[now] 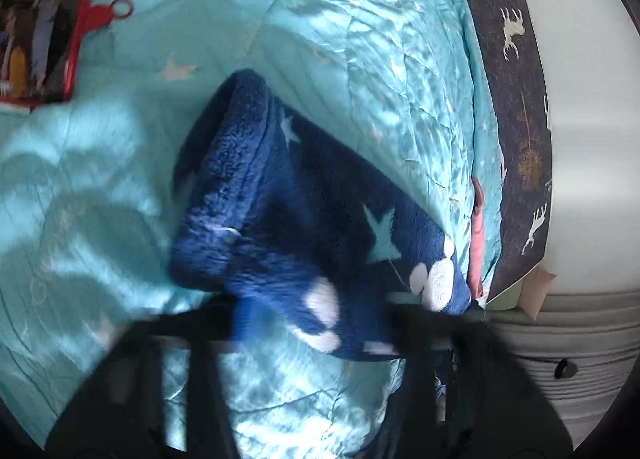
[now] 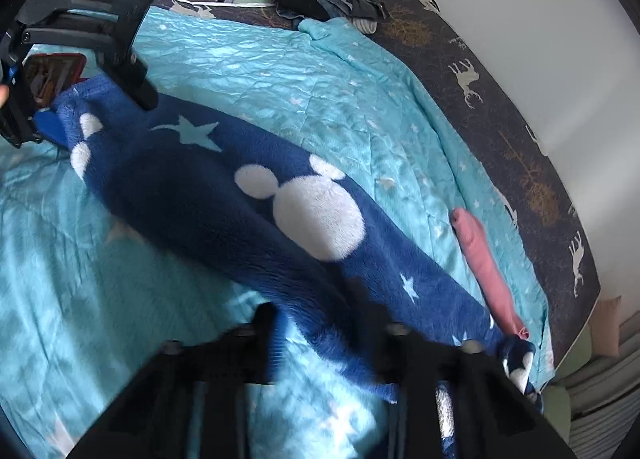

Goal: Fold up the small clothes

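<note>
— What is the left gripper (image 1: 312, 323) doing?

— Its two black fingers are pinched together on one end of the fluffy dark blue garment with white mouse heads and pale stars (image 2: 248, 195).

— And the right gripper (image 2: 328, 339)?

— It is squeezed shut on the other end. The garment stretches away in front of it, long and flat, on the shiny light blue quilt with little white stars (image 2: 320, 91).

— What else is near?

— A rolled pink cloth (image 2: 486, 267) lies just to the right of the right gripper. A red-cased phone (image 1: 38, 47) lies well away to the left gripper's far left.
</note>
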